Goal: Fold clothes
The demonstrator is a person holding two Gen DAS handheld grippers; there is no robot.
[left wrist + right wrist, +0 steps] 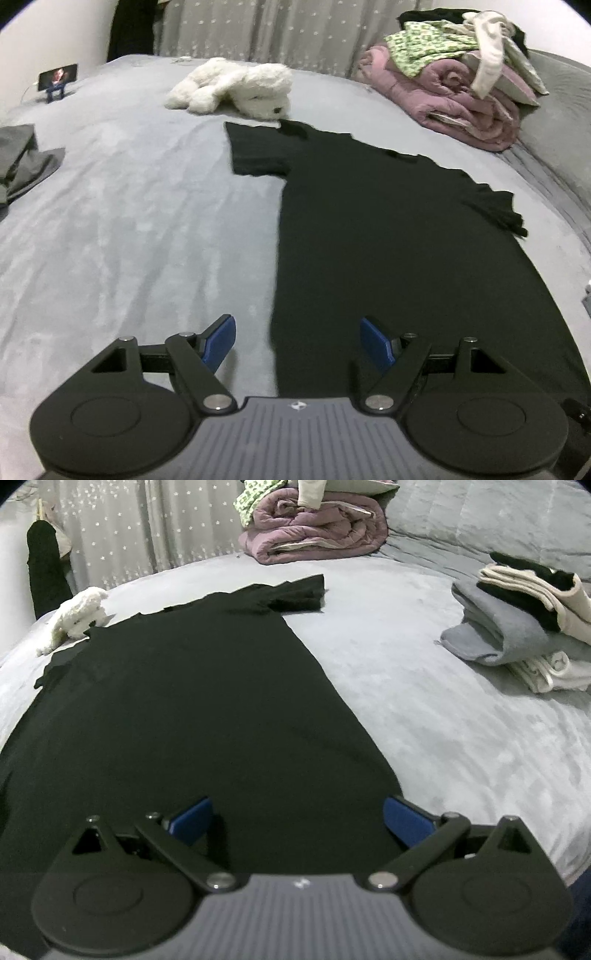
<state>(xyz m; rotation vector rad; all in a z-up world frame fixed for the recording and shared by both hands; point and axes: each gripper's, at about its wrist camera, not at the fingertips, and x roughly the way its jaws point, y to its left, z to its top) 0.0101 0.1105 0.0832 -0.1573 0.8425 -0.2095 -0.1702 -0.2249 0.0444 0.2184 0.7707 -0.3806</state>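
A black T-shirt [388, 229] lies spread flat on the grey bed [129, 221], collar away from me, both sleeves out. My left gripper [298, 341] is open over the shirt's near left hem corner, its left finger over the bedcover and its right finger over the cloth. In the right wrist view the same T-shirt [192, 701] fills the left and middle. My right gripper [297, 821] is open above the near right hem corner, with nothing between its blue pads [404, 821].
A white plush toy [236, 88] lies beyond the collar. A rolled pink quilt [461, 107] with loose clothes on it sits at the back right. Folded clothes [524, 627] are stacked right of the shirt. Grey garments [22, 162] and a phone on a stand [57, 79] are at the left.
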